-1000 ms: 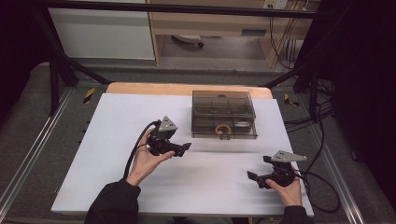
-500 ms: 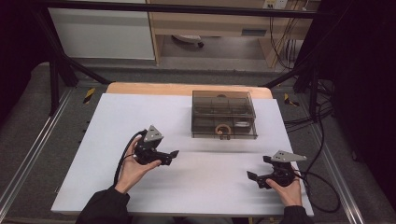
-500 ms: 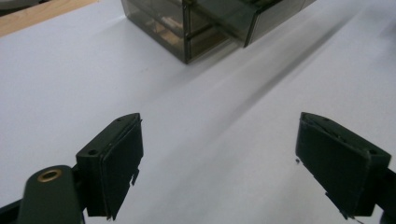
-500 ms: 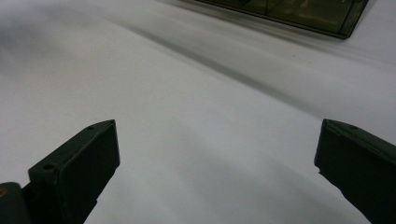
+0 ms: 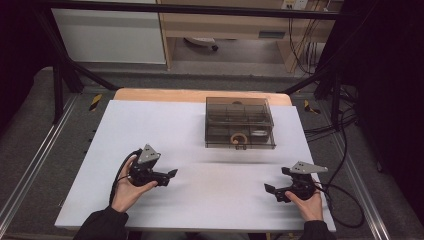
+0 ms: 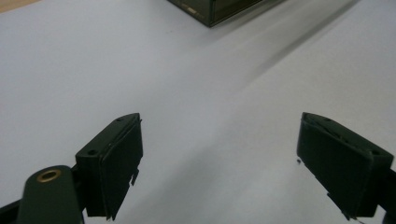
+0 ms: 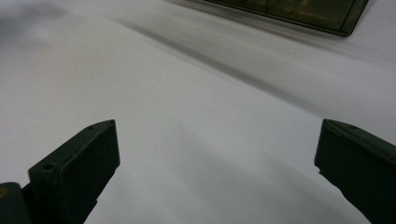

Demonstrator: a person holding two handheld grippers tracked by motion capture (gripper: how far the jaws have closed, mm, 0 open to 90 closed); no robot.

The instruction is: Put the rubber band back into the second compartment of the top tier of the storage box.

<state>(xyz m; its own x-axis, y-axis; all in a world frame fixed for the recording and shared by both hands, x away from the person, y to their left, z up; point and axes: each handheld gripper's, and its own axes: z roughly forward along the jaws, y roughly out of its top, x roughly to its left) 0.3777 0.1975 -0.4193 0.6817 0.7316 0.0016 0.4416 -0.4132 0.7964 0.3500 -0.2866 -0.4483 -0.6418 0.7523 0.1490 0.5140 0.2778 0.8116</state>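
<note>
High view: the smoky translucent plastic drawer box sits upper centre on the white worktop; it looks light, rigid and slick, best taken by the small front pull. The left hand-held gripper, near the box a second ago, has dropped back to lower left. The right hand-held gripper is unmoved, lower right

Left gripper view: jaws wide apart, having just opened further, nothing between them; box corner at top

Right gripper view: jaws spread, empty; box upper right

White table, grey carpeted floor
</note>
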